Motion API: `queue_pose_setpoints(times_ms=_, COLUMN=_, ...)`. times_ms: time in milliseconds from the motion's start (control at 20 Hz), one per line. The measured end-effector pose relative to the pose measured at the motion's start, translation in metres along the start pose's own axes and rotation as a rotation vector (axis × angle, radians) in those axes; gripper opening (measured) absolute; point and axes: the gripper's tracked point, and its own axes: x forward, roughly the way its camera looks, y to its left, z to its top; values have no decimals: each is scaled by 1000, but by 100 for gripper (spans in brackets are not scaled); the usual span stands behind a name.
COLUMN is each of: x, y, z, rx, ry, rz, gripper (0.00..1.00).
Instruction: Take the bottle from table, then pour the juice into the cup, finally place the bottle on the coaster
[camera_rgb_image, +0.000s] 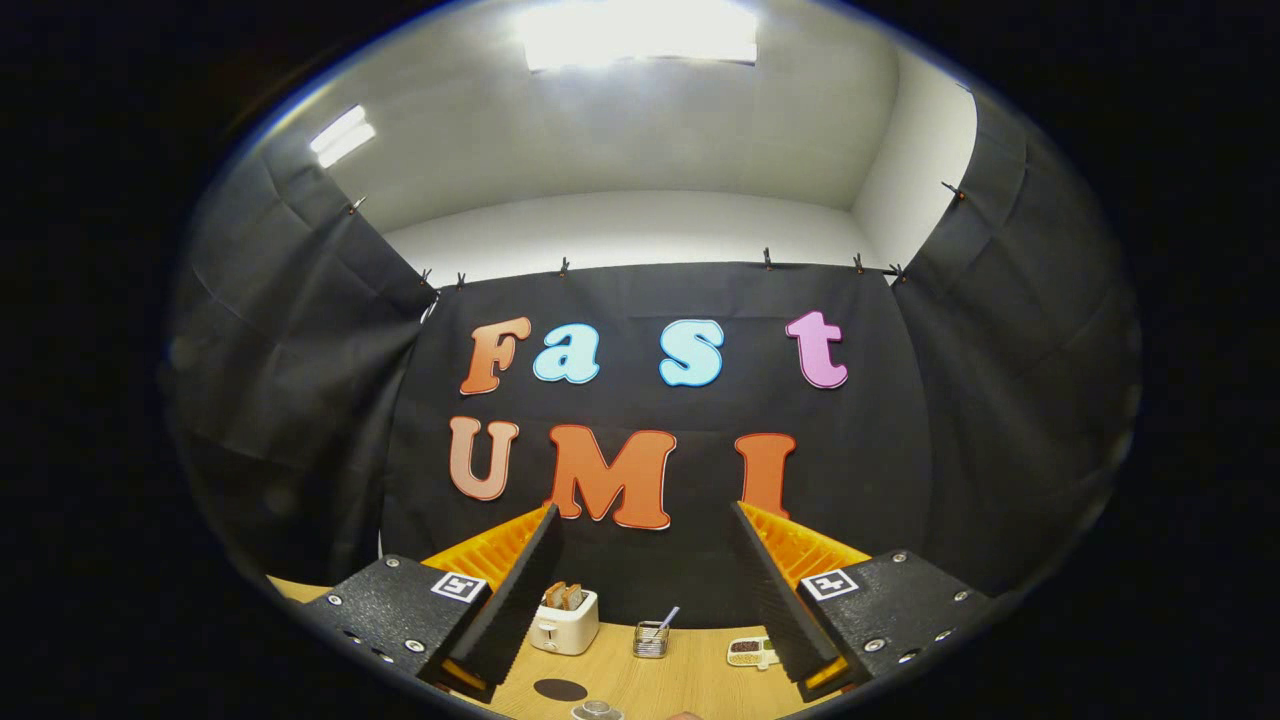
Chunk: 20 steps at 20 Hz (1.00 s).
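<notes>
Wooden table (640, 690) below gripper (645, 575). Gripper wide open, holds nothing, touches nothing. Toaster (565, 620) and small wire cup (651, 640) sit beyond fingers. Dark coaster (560, 689) nearer.

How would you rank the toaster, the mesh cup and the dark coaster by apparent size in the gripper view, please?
1. Toaster
2. Dark coaster
3. Mesh cup
The coaster lies nearer the camera, so its rank is unsure. The open claw holds nothing.

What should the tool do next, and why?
Probably tilt down toward the table. The tool is open, holding nothing, and aimed at the booth wall. Beyond its fingers sit a toaster and a small holder; nearer, a dark round coaster and a clear rim peek in. I can't spot the bottle yet.
</notes>
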Motion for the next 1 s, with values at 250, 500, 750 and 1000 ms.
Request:
queue_pose_setpoints(times_ms=250, x=-5, y=5, z=-7, rx=8, ry=11, rz=12, gripper=99)
queue_pose_setpoints(times_ms=500, x=-13, y=5, z=-25, rx=-23, ry=7, rz=-9, gripper=99)
queue_pose_setpoints(times_ms=750, x=-24, y=2, z=-67, rx=-46, ry=43, rz=-42, gripper=99)
queue_pose_setpoints(times_ms=1000, x=-32, y=14, z=-125, rx=-36, ry=75, rz=4, gripper=99)
